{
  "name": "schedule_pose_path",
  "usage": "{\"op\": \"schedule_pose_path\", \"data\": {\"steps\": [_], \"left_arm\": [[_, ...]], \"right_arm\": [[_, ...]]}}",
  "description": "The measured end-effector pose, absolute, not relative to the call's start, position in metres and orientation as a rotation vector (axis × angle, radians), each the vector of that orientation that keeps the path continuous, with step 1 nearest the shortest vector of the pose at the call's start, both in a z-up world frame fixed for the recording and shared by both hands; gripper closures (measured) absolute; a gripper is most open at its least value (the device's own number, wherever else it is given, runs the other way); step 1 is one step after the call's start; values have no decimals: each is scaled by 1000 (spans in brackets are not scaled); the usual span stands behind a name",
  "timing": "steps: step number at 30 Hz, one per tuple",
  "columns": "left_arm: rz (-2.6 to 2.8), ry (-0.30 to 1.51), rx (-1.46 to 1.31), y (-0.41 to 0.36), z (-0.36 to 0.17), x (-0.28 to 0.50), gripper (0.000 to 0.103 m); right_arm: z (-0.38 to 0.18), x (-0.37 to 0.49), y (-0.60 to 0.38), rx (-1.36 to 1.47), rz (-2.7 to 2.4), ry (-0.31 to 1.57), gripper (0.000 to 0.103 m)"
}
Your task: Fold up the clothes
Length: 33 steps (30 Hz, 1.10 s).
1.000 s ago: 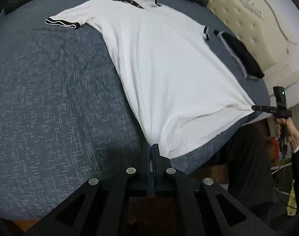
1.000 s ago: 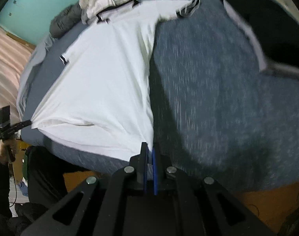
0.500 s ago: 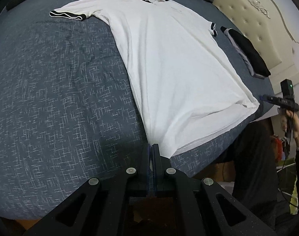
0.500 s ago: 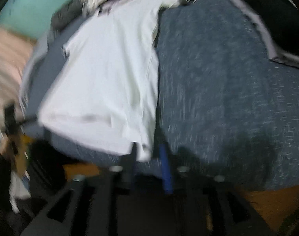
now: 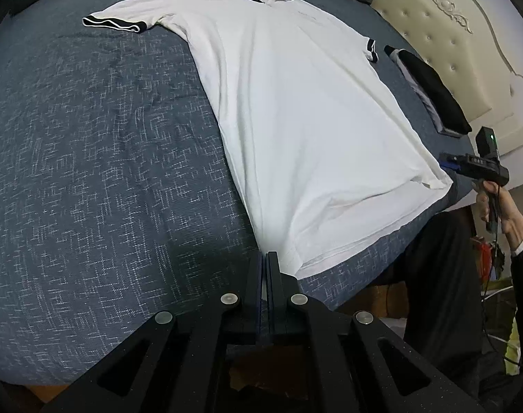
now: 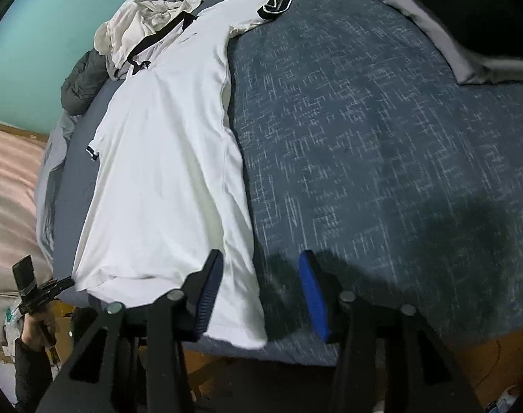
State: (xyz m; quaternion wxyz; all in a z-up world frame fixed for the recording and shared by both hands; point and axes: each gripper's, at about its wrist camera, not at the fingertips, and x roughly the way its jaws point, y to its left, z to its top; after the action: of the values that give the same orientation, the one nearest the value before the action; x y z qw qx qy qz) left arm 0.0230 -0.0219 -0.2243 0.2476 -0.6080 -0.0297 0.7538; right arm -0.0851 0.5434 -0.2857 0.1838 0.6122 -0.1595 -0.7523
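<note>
White polo (image 5: pixel 296 120) lies flat, face up, lengthwise on the blue bed (image 5: pixel 89 172): collar toward the far edge, hem at the near edge, both black-cuffed sleeves spread out.

Left gripper (image 5: pixel 265 258) fingers pressed together at the polo's hem corner at the near edge of the bed. The fabric runs right up to the tips; can't tell whether any of it is pinched between them.

Right gripper (image 6: pixel 261 289) jaws stand apart and are closing. The other hem corner lies between the fingers, against the left one; pads aren't pressing on it, and the right pad (image 6: pixel 313 296) is over bare cover. In the left wrist view this gripper sits just off the hem corner at the bed's near edge, held in a hand (image 5: pixel 495 206).

Black folded garment (image 5: pixel 430 93) lies on the bed beside the polo's right sleeve, near the headboard (image 5: pixel 450 34). Pile of clothes (image 6: pixel 141 24) at the far edge, touching the collar.
</note>
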Motion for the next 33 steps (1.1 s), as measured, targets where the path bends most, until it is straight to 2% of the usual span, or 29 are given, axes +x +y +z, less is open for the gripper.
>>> {"op": "schedule_pose_path", "data": {"steps": [5,8,10,12,18,23,26,27,28,29,30,33], "left_arm": [[2051,-77,-1654,-19,-223,24,101],[2046,-74,-1650,-17,-223,26,101],[2041,-76,-1646,-16,-222,27,101],[2036,-77,-1640,-16,-221,28,101],[2020,-77,-1627,-11,-222,27,101],[2013,-76,-1618,-5,-221,27,101],[2015,-71,-1617,-4,-220,27,101],[2017,-72,-1615,-4,-219,27,101],[2018,-73,-1614,-4,-218,27,101],[2021,-74,-1613,-4,-218,27,101],[2023,-75,-1611,-4,-217,27,101],[2026,-84,-1605,-4,-216,27,101]], "right_arm": [[-290,-97,526,1737,-2126,-411,65],[-299,-103,508,1766,-2108,-313,72],[-303,-103,502,1780,-2103,-264,95],[-301,-102,502,1768,-2117,-233,100],[-271,-98,541,1670,-2243,-290,102],[-277,-97,564,1669,-2239,-414,102],[-280,-100,553,1647,-2224,-428,99],[-282,-102,548,1655,-2213,-417,89],[-285,-106,544,1662,-2198,-407,70],[-284,-106,534,1670,-2191,-383,62],[-286,-107,527,1680,-2184,-349,59],[-292,-108,511,1718,-2170,-252,60]]}}
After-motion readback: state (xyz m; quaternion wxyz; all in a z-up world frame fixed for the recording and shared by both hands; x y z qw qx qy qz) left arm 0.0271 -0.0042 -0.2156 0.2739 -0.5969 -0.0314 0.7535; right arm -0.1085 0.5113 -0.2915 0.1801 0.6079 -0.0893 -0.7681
